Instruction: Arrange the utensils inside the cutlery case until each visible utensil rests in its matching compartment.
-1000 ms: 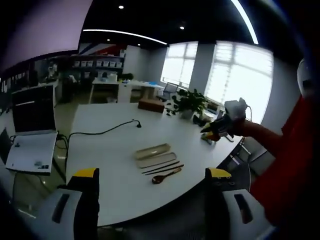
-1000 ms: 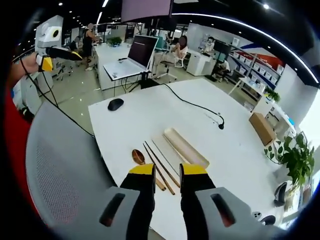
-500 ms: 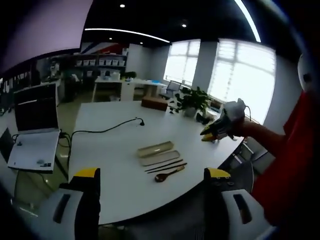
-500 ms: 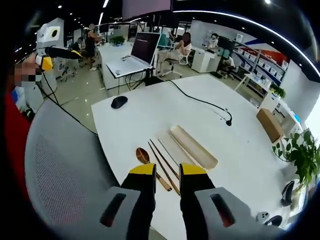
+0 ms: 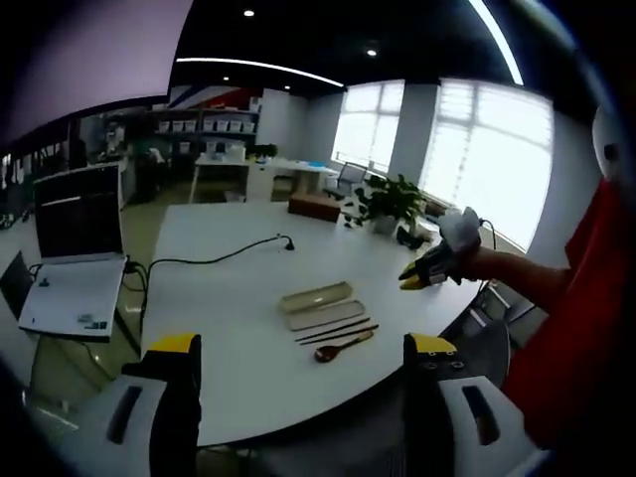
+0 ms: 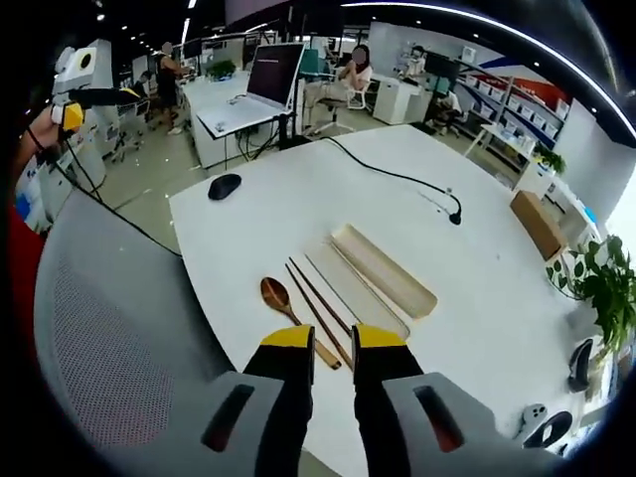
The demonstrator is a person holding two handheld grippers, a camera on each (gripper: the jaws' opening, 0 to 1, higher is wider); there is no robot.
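Observation:
A beige cutlery case point(image 6: 388, 270) lies open on the white table point(image 6: 477, 328), its flat lid point(image 6: 348, 286) right beside it. Two dark chopsticks point(image 6: 316, 310) and a wooden spoon point(image 6: 282, 299) lie loose on the table next to the lid, outside the case. My right gripper point(image 6: 334, 338) hovers at the near ends of the chopsticks, jaws close together with nothing between them. From the left gripper view the case point(image 5: 316, 296), chopsticks point(image 5: 338, 330) and spoon point(image 5: 342, 347) sit far ahead. My left gripper point(image 5: 303, 344) is wide open, well back from the table. The right gripper point(image 5: 415, 277) enters there from the right.
A grey mesh chair point(image 6: 109, 328) stands at the table's near edge. A black mouse point(image 6: 225, 186), a black cable point(image 6: 393, 177), a cardboard box point(image 6: 535, 227) and a potted plant point(image 6: 596, 288) are on the table. A laptop point(image 5: 72, 258) sits on a side desk.
The right gripper has moved forward and lower over the table toward the chopsticks and spoon. The left view has drifted slightly. The case, chopsticks and spoon have not moved.

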